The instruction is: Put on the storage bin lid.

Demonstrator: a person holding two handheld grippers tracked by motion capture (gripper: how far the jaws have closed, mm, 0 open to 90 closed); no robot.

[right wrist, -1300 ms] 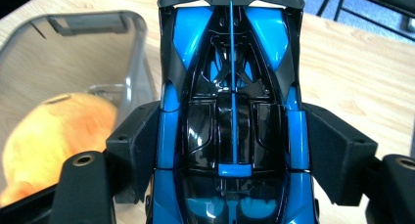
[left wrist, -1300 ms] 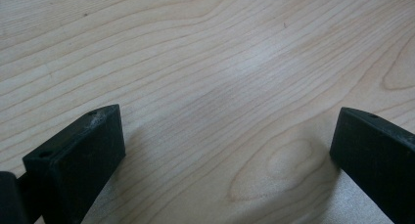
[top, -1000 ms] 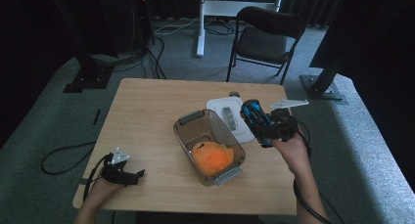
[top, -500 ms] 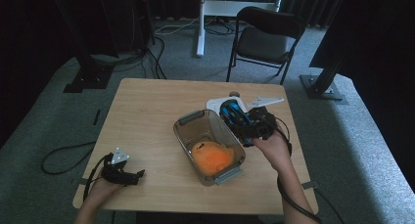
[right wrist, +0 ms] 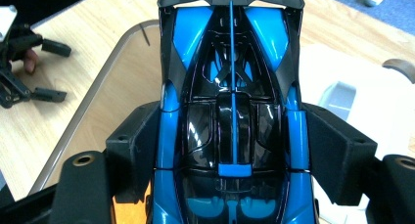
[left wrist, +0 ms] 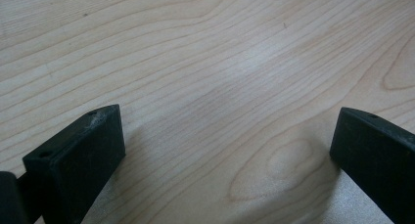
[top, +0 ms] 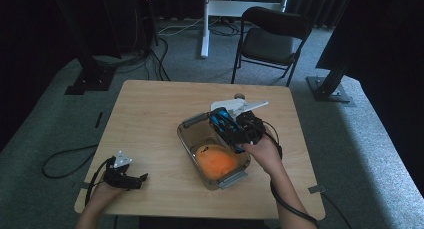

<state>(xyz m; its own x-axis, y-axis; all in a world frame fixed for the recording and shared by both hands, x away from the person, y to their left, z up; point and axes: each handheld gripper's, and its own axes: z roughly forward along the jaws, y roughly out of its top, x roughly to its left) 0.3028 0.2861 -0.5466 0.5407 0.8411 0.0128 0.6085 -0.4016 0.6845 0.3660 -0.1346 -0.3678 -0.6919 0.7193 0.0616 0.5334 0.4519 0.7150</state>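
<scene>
We see clear plastic container (top: 191, 139) on wooden table (top: 150, 114), orange object (top: 216, 160) lying inside it. Our right gripper (top: 231, 129) holds blue-and-black toy race car (right wrist: 230, 111) above container's far end, jaws clamped on car's flanks. White lid (top: 227, 106) lies just beyond container. Our left gripper (top: 131, 179) rests at table's near left corner, jaws wide apart, nothing between them.
</scene>
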